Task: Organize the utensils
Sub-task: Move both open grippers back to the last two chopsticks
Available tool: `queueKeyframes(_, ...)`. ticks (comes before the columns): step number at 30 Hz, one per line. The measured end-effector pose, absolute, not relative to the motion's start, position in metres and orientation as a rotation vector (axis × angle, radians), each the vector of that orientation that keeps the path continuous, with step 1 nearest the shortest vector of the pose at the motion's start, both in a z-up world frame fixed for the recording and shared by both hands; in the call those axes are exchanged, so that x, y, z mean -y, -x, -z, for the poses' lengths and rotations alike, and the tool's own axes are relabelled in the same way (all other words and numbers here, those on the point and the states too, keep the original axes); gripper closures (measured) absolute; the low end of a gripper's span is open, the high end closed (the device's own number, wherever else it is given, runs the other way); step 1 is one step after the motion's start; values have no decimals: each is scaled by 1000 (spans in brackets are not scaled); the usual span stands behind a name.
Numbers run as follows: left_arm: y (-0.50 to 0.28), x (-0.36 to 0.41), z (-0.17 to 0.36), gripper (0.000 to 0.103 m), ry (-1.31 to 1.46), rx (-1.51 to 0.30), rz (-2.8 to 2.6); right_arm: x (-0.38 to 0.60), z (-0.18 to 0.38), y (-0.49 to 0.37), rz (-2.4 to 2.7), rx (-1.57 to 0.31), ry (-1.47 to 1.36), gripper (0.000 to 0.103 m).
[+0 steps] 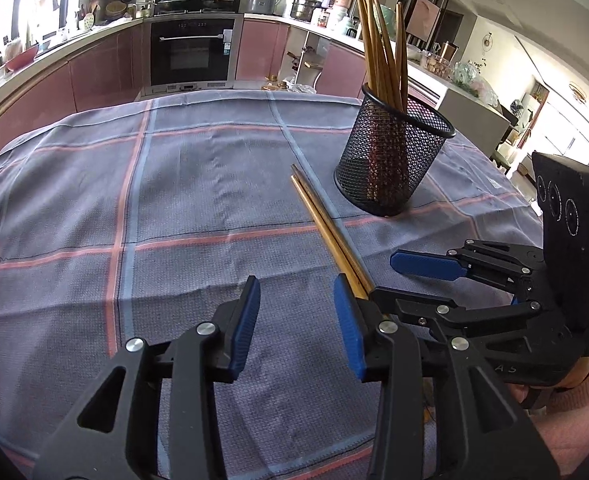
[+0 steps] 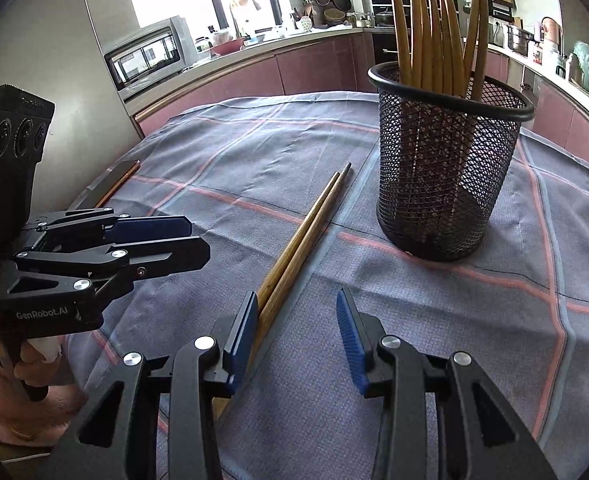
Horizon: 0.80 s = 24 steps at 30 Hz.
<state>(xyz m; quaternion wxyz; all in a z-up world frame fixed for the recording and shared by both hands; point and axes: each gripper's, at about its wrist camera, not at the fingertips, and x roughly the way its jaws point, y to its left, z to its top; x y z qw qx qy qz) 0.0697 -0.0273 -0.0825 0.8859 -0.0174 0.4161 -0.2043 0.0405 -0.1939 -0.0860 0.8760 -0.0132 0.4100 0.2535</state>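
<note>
Claws (image 1: 296, 326) (image 2: 294, 332) angled down, open.

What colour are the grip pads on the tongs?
Blue ribbed pads on black arms; clearest in the right wrist view.

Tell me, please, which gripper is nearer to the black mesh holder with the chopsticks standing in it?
Right. The right gripper sits on the holder's side of the two loose chopsticks, with the mesh holder just ahead to its right. The left gripper is on the chopsticks' far side, further from it.
</note>
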Motion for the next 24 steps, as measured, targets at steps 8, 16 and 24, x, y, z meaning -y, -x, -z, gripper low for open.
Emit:
queueKeyframes(8,-68,38,88,63,6,-882,459,200,86,-42,-517,-865,8,66)
queueKeyframes(16,-62,56,92,60,-52,-895,531,203,86,-44,-519,-876,-1,66)
queueKeyframes(24,-59,69,102,59,-96,-909,547,212,85,-44,-533,-884,-9,67)
